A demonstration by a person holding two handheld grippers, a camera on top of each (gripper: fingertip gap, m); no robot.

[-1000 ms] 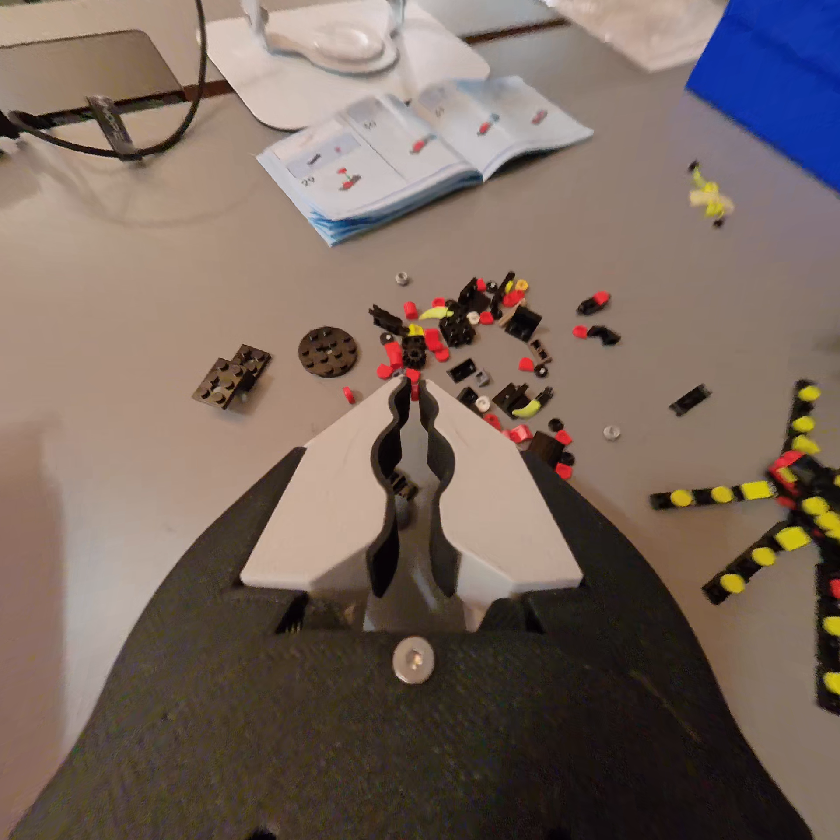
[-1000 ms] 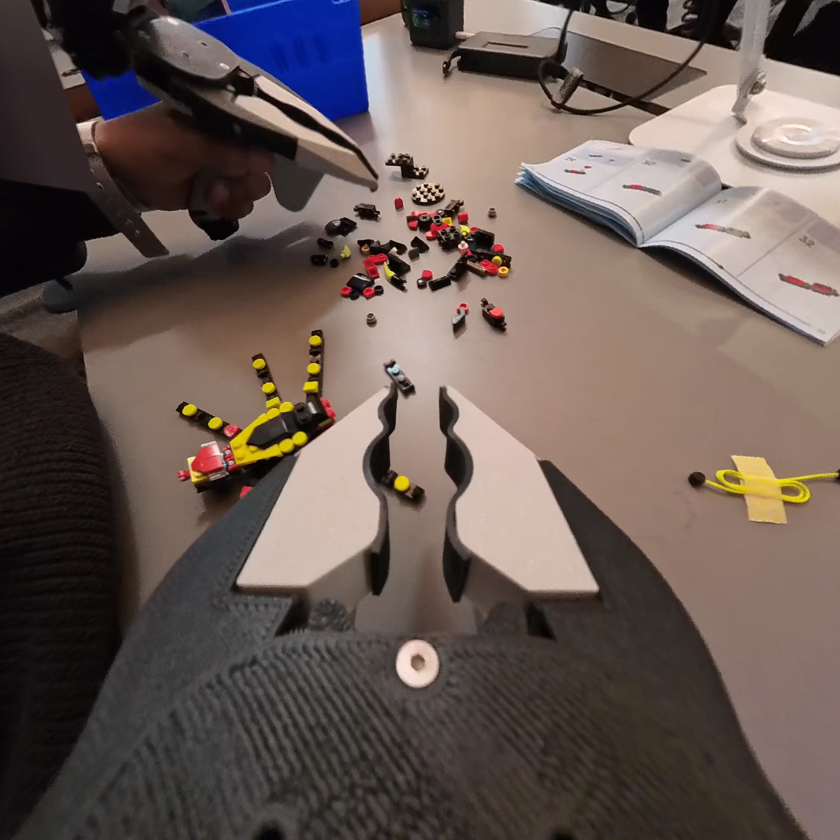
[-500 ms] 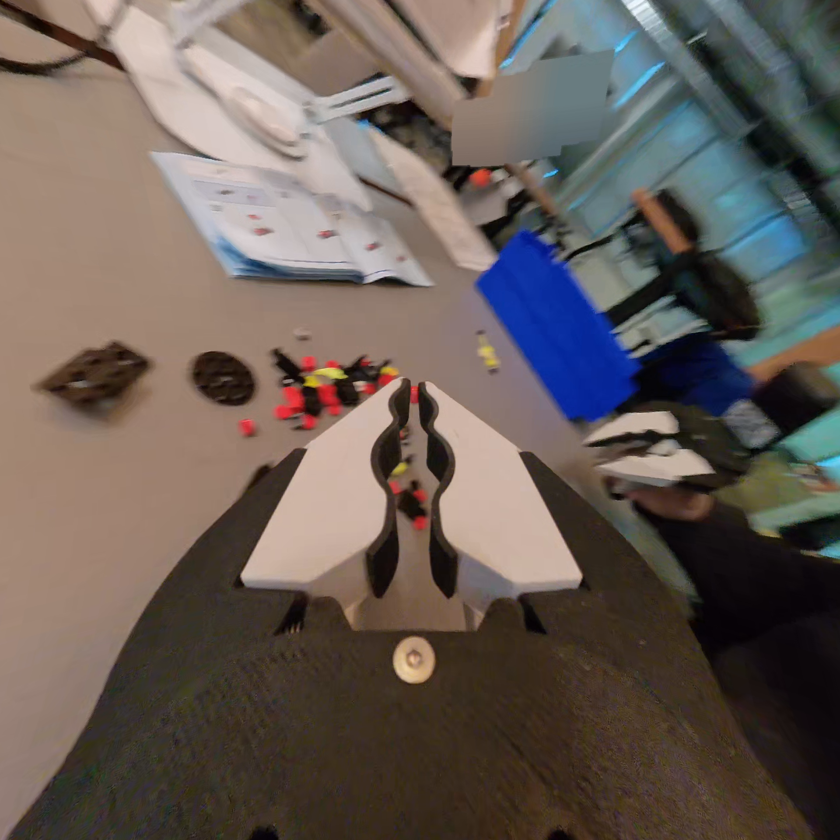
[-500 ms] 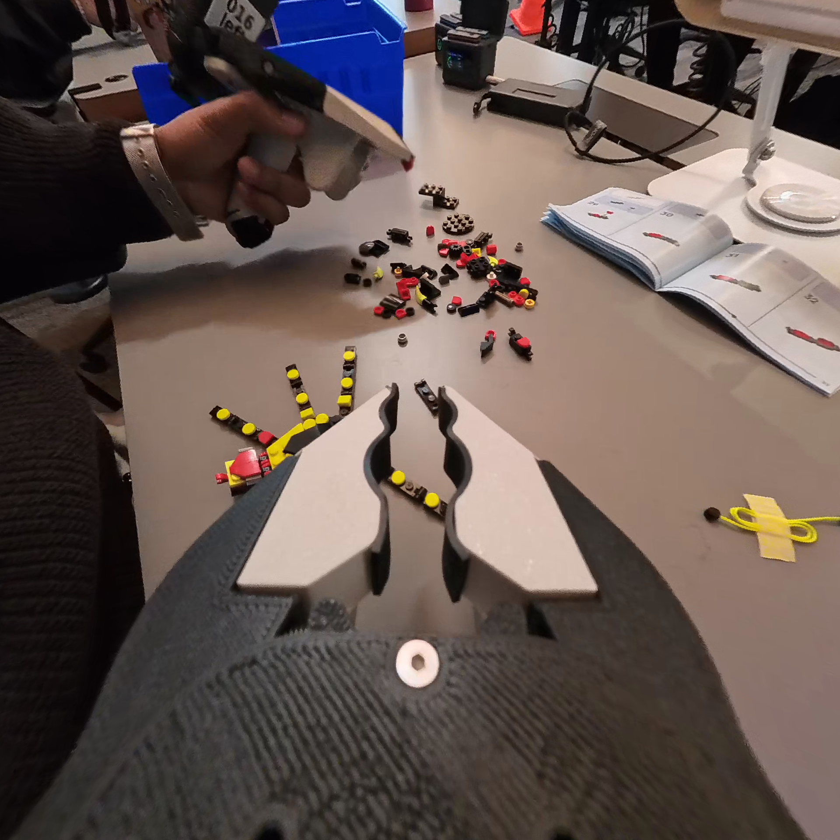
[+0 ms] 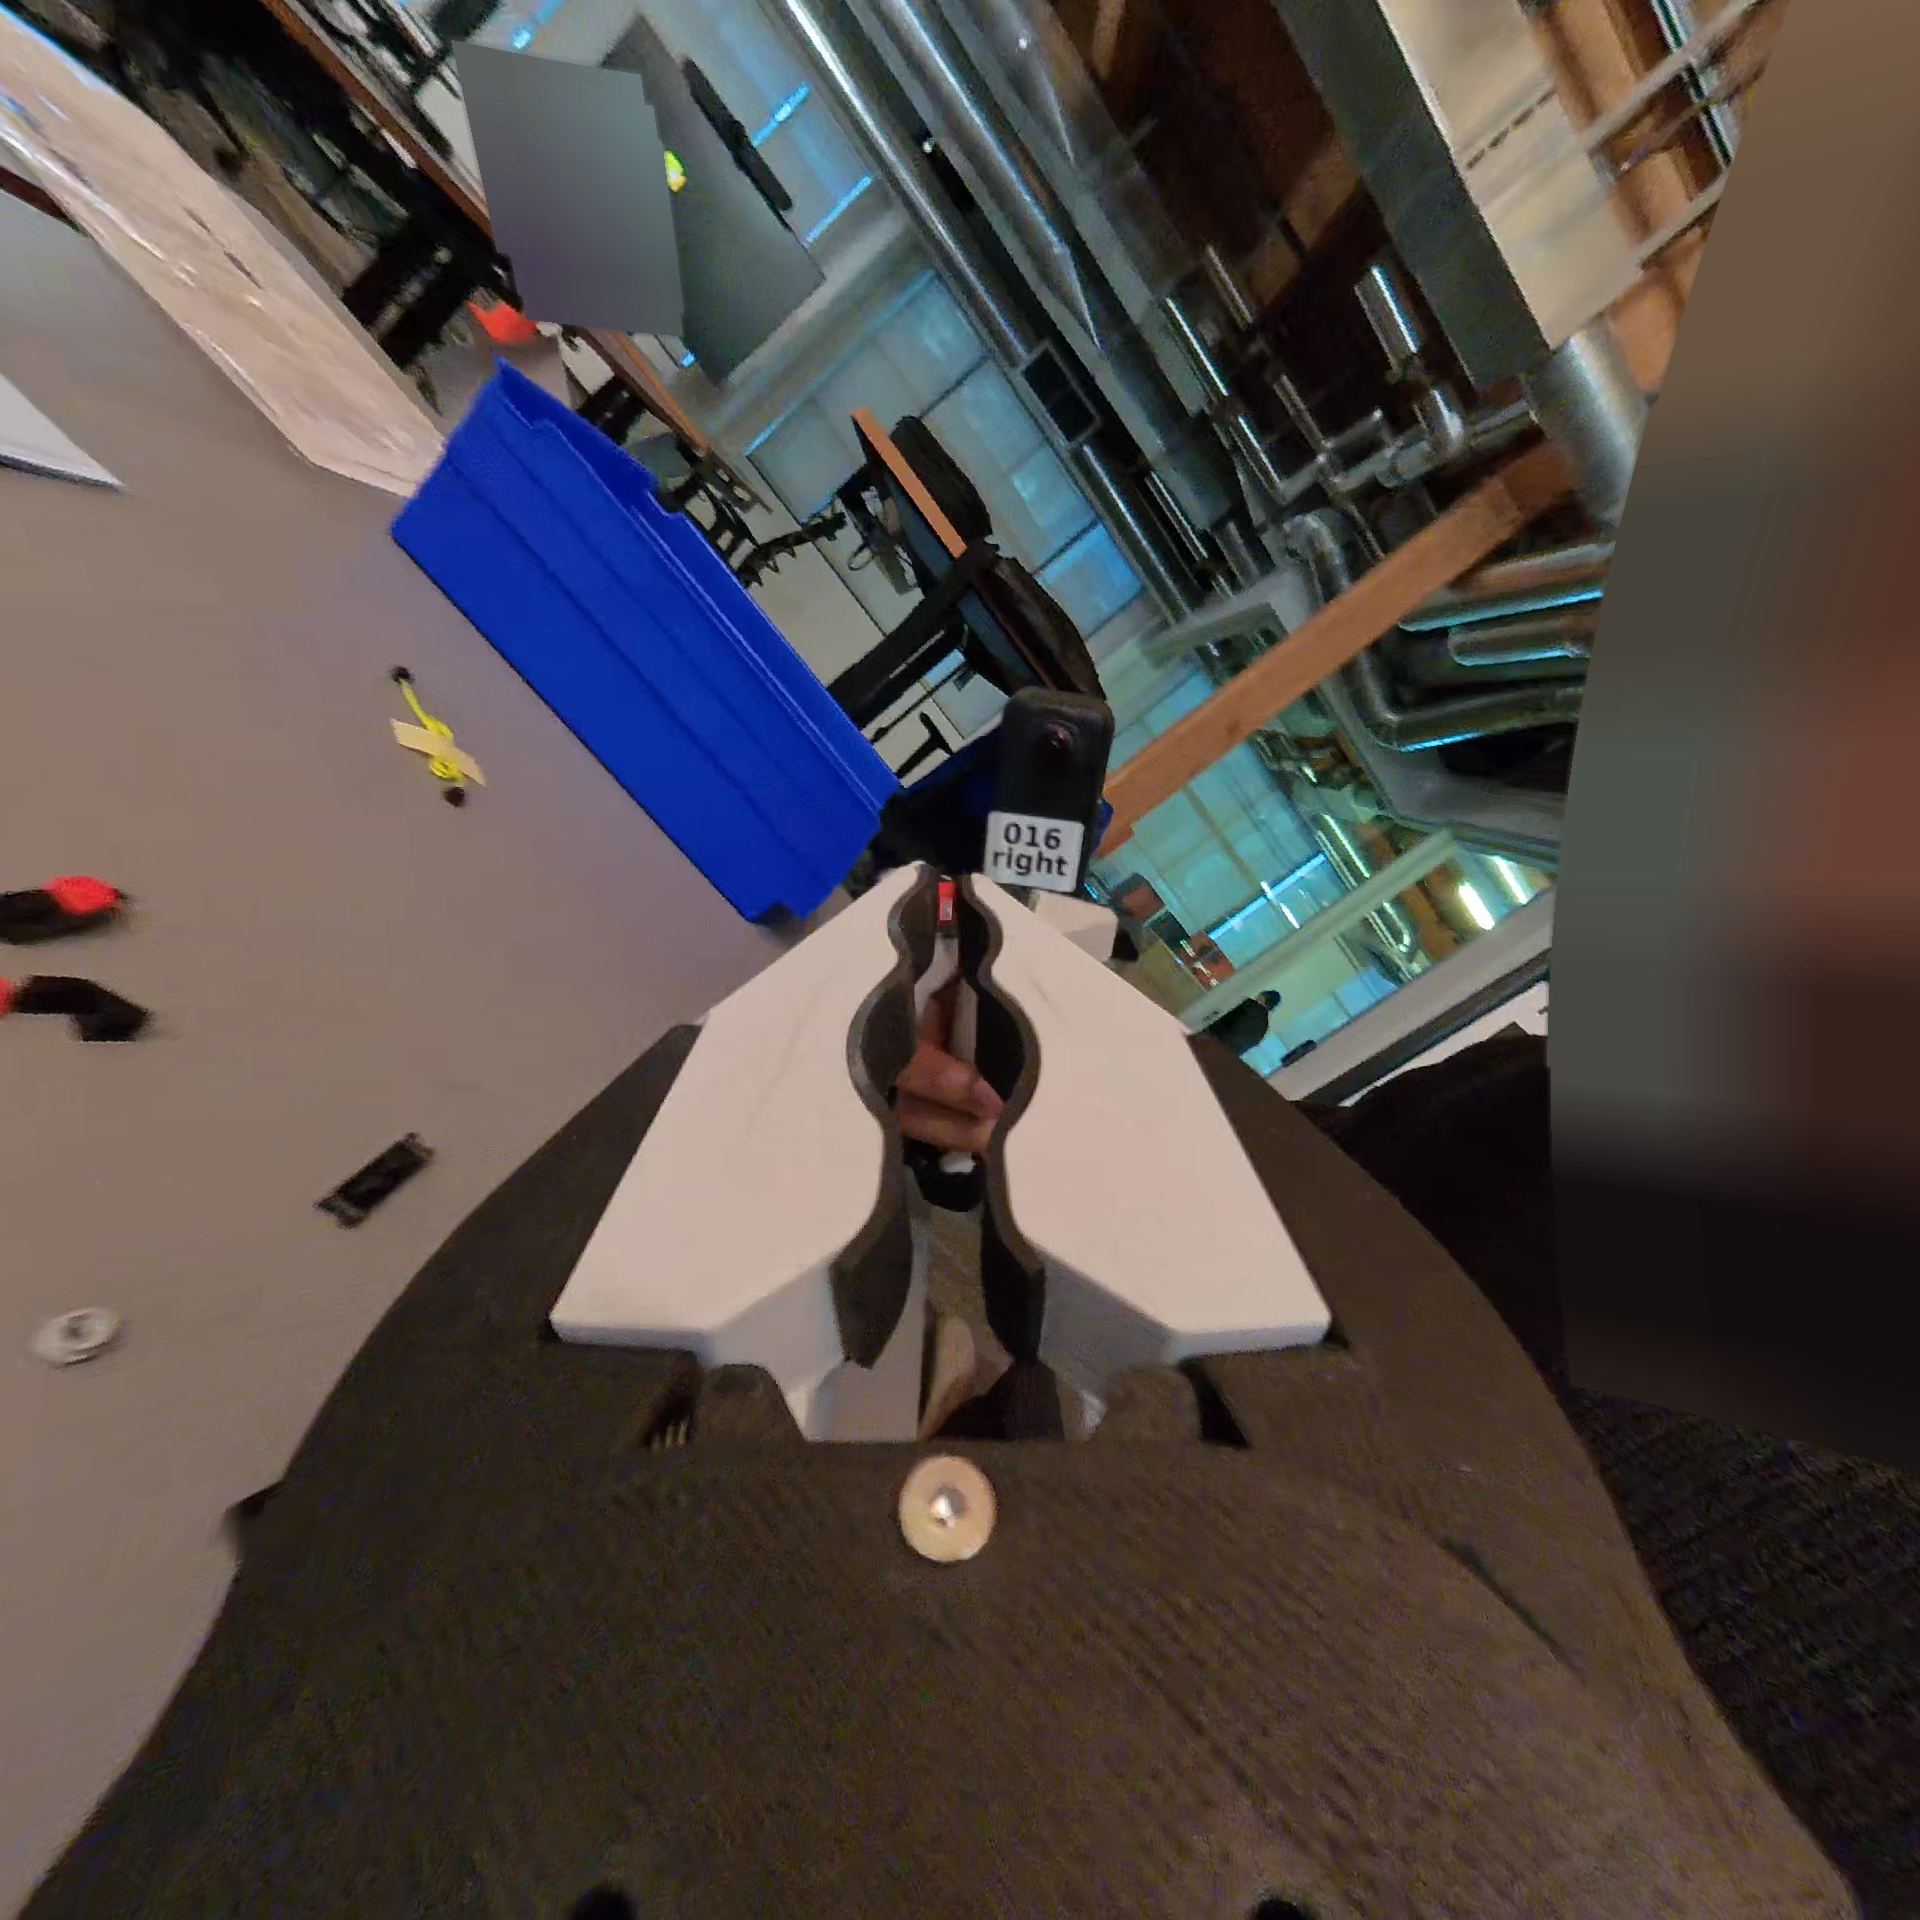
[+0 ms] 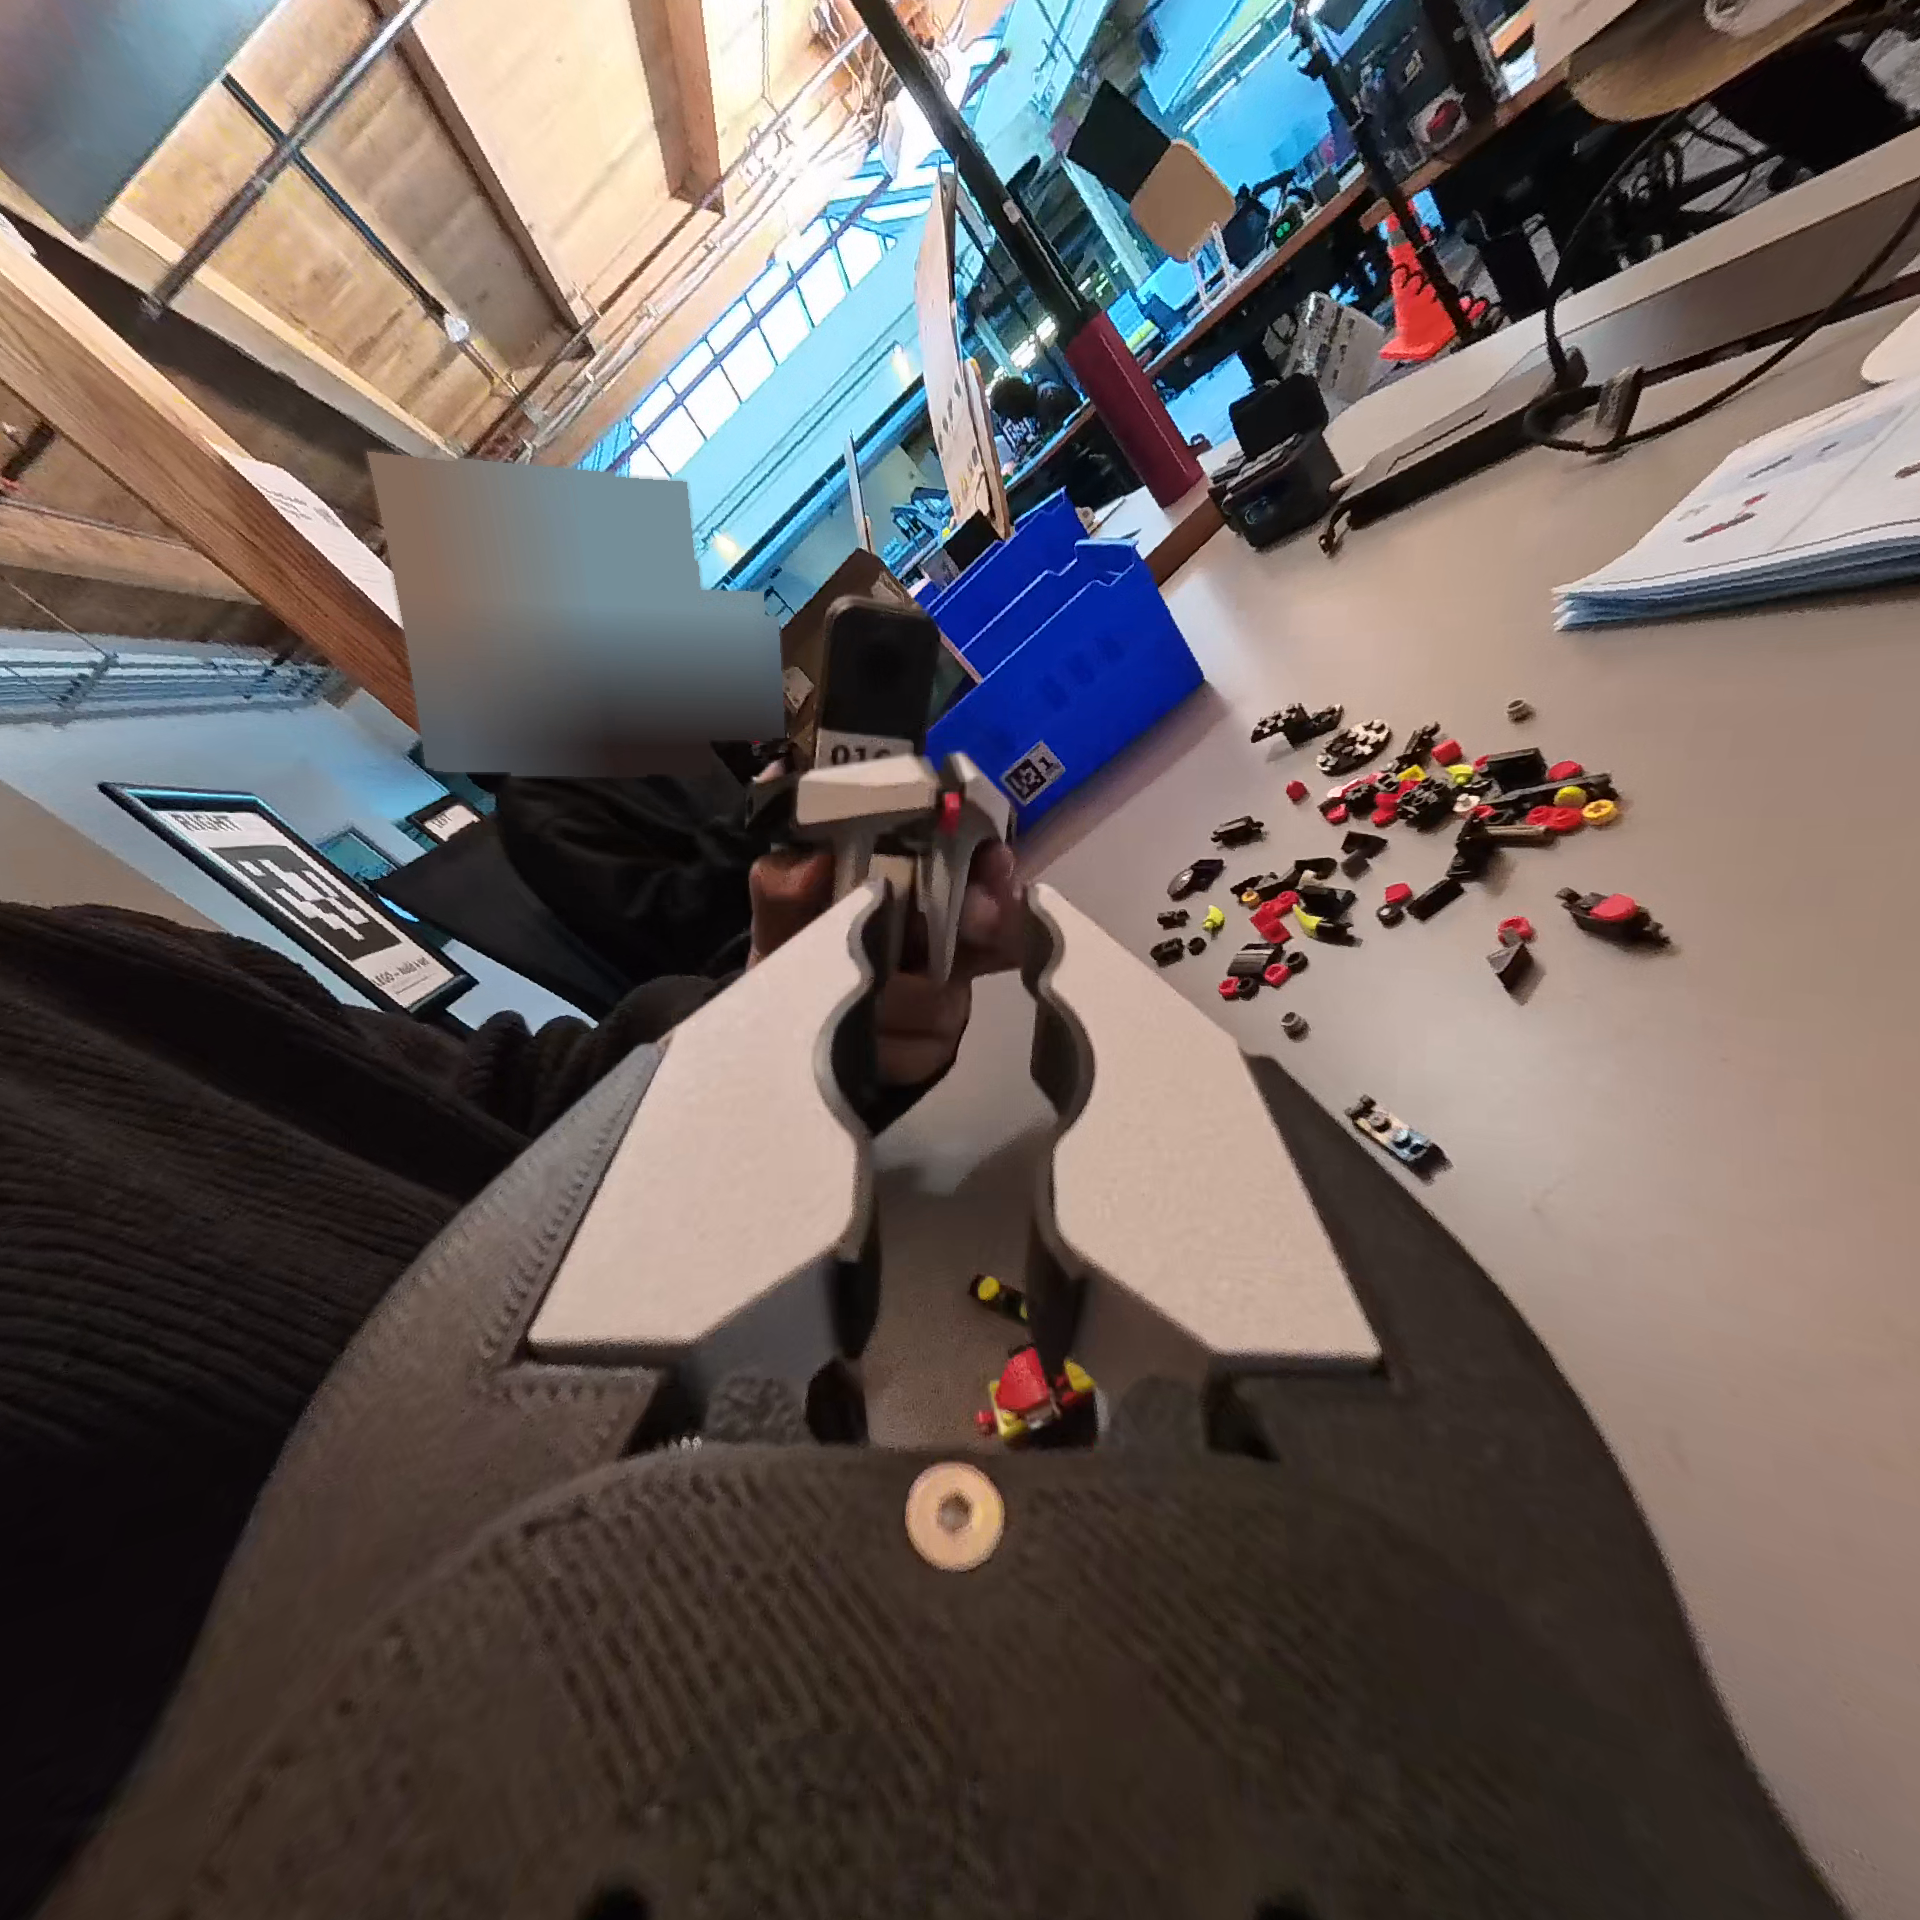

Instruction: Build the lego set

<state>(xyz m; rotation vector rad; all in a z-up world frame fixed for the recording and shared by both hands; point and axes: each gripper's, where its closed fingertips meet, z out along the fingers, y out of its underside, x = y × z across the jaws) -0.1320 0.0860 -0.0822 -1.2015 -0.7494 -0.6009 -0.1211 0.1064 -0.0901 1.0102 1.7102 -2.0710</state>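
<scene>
My left gripper (image 5: 943,896) is shut on a small red lego piece (image 5: 943,904), held in the air. The right wrist view shows it (image 6: 940,808) head-on with the red piece (image 6: 948,812) at its tips, just beyond my right gripper (image 6: 956,916). The right gripper is open and empty, and the two grippers face each other. The pile of loose black, red and yellow pieces (image 6: 1434,831) lies on the grey table. The part-built yellow, red and black model (image 6: 1029,1392) shows low between the right fingers.
A blue bin (image 6: 1060,665) stands at the table's far side, also seen in the left wrist view (image 5: 644,644). An open instruction booklet (image 6: 1766,530) lies at the right. A black plate (image 6: 1392,1132), a yellow string with tape (image 5: 436,740) and cables lie on the table. Only a small space, under 4 cm, lies between the two pairs of fingers.
Both grippers have risen from the table and turned to face each other. The left gripper, shut on a red piece taken from the pile, now sits in front of the right gripper.
</scene>
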